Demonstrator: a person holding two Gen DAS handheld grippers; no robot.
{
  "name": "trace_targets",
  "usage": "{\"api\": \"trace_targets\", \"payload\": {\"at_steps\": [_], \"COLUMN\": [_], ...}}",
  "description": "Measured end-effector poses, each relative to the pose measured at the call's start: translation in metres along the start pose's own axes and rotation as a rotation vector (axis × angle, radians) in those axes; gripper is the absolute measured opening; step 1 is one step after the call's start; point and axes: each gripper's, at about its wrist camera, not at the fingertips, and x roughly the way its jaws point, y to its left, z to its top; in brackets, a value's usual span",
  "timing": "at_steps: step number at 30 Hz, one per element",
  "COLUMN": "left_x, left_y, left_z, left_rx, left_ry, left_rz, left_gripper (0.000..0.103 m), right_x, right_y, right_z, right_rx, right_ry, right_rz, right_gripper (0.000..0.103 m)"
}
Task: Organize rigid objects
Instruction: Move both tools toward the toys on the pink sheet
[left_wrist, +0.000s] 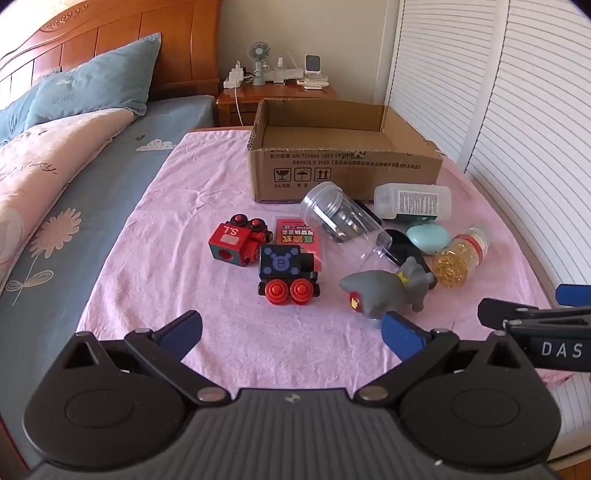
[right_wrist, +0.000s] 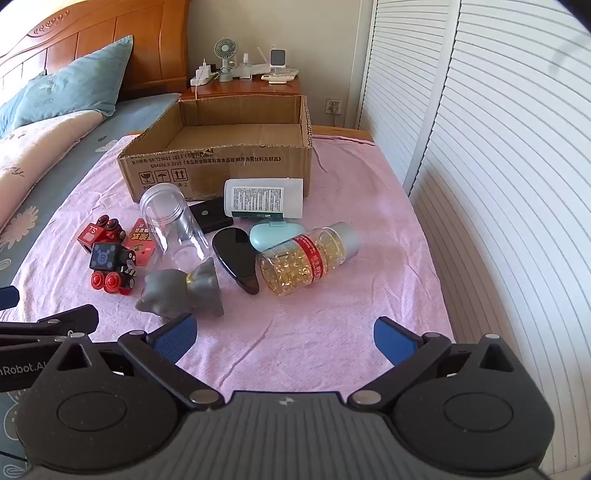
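- Left gripper (left_wrist: 291, 328): jaws spread wide, nothing between them, above the pink cloth (left_wrist: 207, 206).
- Right gripper (right_wrist: 284, 332): likewise wide apart, empty.
- Cardboard box (left_wrist: 343, 173): open, at the cloth's far end.
- Loose before it: red train (left_wrist: 238, 242), black train (left_wrist: 288, 273), clear jar (left_wrist: 340, 221), grey toy (left_wrist: 384, 291), capsule bottle (right_wrist: 306, 258), white bottle (right_wrist: 264, 197).

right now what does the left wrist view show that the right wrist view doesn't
Only the left wrist view: the B on the black train face on, and the red tag on the grey toy.

Only the right wrist view: a wall socket, a flat black box by the clear jar, and the red label on the capsule bottle.

Both: the open cardboard box, empty as far as either view sees in, the white bottle, the red train, and the left gripper and right gripper, both open and holding nothing.
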Motion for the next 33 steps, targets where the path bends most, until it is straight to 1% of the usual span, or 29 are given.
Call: {"api": "trace_targets", "payload": {"at_steps": [2, 3, 6, 11, 33], "left_x": [-0.0003, -0.0005, -0.0013, -0.0001, -0.0030], "left_y": [-0.0025, -0.0045, -0.0004, 0.0025, -0.0012], "left_z": [0.0001, 0.0001, 0.0019, 0.0028, 0.0005], "left_rx": [0.003, 0.006, -0.023, -0.029, -0.027], "left_ry": [-0.005, -0.007, -0.006, -0.002, -0.011], "left_rz": [0.007, 0.010, -0.021, -0.032, -0.031], "left_gripper": [0.102, 0.102, 0.102, 0.102, 0.102], "right_x": [0.0008, -0.0004, -0.0007, -0.0016, -0.0027], "right_y": [-0.0003, 0.0001, -0.0005, 0.0003, -0.0001], "right_z": [0.0003, -0.0006, -0.0013, -0.0006, 0.0005], "right_rx": [-0.003, -0.006, -0.005, -0.008, -0.009], "right_ry": [0.001, -0.018, -0.017, -0.012, -0.018], "right_rz": [-0.005, -0.010, -0.010, -0.008, -0.011], "right_gripper": [0.103, 0.103, 0.103, 0.103, 0.103]}}
